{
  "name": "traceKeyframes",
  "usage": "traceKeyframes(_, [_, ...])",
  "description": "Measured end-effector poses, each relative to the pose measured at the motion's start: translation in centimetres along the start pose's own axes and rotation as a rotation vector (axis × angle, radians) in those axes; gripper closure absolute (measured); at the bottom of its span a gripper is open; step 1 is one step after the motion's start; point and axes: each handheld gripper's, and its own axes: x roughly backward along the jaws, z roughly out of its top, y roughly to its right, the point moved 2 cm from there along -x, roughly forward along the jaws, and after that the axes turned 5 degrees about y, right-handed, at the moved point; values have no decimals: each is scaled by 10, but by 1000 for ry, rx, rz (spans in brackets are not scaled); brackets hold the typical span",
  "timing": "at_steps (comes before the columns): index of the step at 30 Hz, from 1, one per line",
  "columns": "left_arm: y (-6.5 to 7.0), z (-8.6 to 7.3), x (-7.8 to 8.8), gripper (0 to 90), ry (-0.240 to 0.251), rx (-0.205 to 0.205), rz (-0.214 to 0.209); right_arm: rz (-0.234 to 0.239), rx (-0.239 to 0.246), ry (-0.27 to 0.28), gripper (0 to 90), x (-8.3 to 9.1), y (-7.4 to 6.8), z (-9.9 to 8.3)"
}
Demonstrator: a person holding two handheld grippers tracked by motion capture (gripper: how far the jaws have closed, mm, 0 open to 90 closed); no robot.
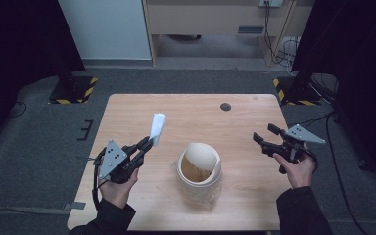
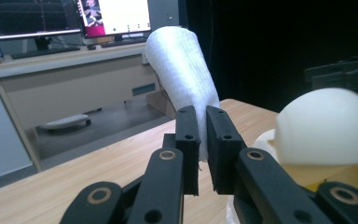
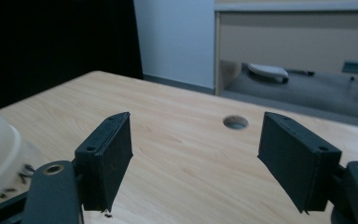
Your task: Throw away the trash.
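While the left gripper (image 1: pixel 146 143) pinches the lower end of a folded white paper towel (image 1: pixel 157 128) between jaws drawn nearly together, the towel stands up and away from it above the left half of the worktop (image 1: pixel 127 112), clear of the wood and tilted toward the far edge. In the left gripper view the towel (image 2: pixel 182 79) rises as a soft rolled wad straight out of the clamp, so the hold looks shallow; I judge it wise to keep the squeeze steady and move slowly, since a jerk could let the soft paper slip out. Just to the right, near the middle of the near edge, stands a cream tub (image 1: pixel 199 169) with brownish contents, its lid (image 1: pixel 201 155) tipped up against the far rim and leaving the mouth partly open. If the towel is meant for the tub, the best approach would be from above and from the near side, avoiding the raised lid. Farther right, the right gripper (image 1: pixel 264 137) hangs over the right edge with its jaws spread wide and nothing between them, free to steady the tub. The worktop is pale wood with a round cable hole (image 1: pixel 225 106) near the far edge; beyond lie grey carpet, a light wooden desk (image 1: pixel 215 19) and dark curtains.
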Motion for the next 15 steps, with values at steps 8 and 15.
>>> traceKeyframes(8, [14,7,-3,836,18,-5,-58,99,5,63,255,2,-22,28])
traceKeyframes(15, [23,8,-6,836,22,-10,-100,180,18,105,256,1,-46,46])
